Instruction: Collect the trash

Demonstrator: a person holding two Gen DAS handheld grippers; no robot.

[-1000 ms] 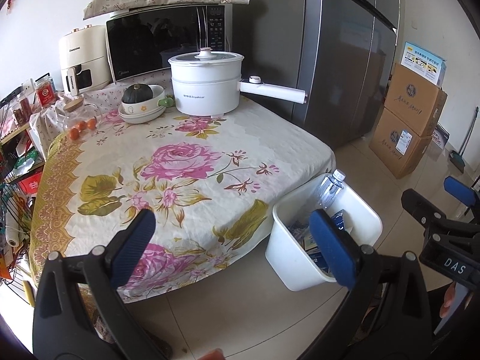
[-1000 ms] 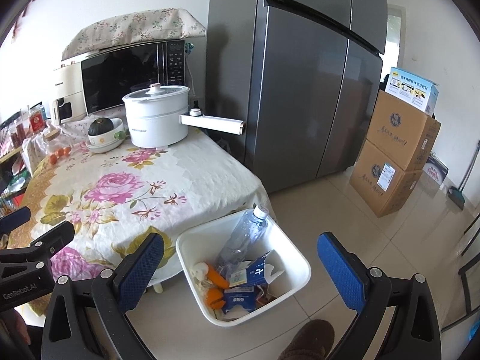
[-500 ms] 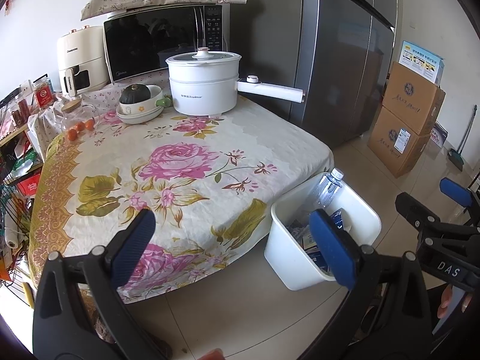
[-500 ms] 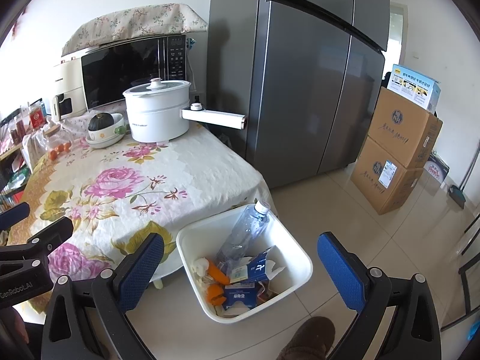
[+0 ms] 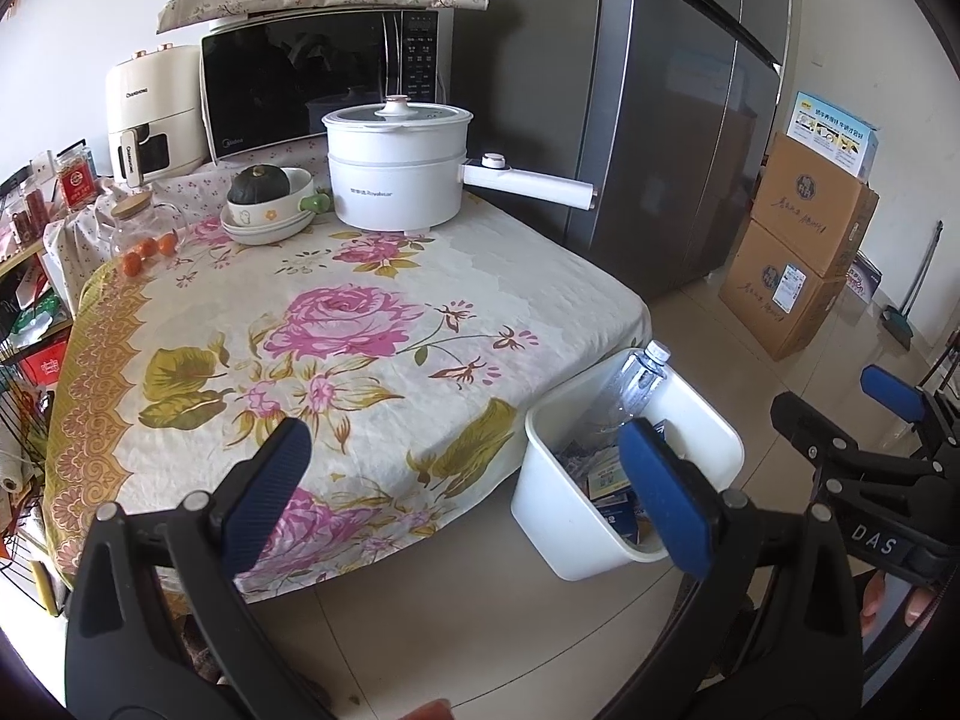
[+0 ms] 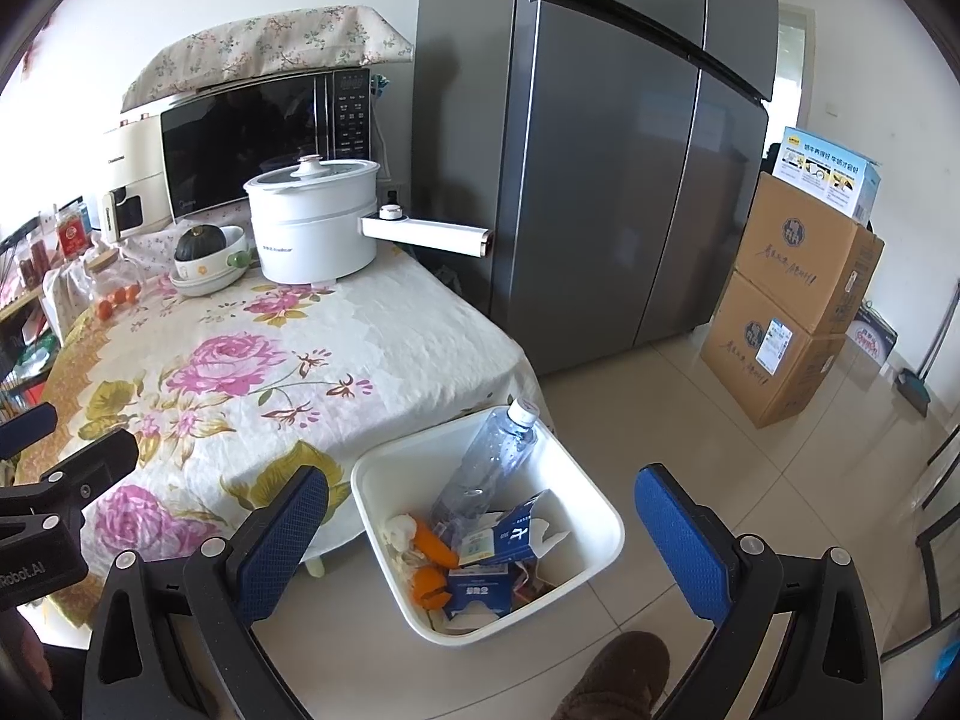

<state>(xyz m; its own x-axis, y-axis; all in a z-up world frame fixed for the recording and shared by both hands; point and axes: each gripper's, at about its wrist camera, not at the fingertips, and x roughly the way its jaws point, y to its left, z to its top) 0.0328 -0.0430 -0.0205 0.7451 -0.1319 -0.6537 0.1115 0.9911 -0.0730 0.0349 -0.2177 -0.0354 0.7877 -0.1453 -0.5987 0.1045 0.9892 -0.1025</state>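
Bin (image 6: 600, 546) holds bottle (image 6: 489, 462), cartons (image 6: 501, 540), orange peel (image 6: 432, 585).

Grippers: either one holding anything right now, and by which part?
Nothing held. Left gripper and right gripper are both open and empty; the trash sits in the white bin.

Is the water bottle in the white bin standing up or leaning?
Leaning. The water bottle slants against the white bin, with its cap poking above the far rim and its bottom down among cartons and orange peel.
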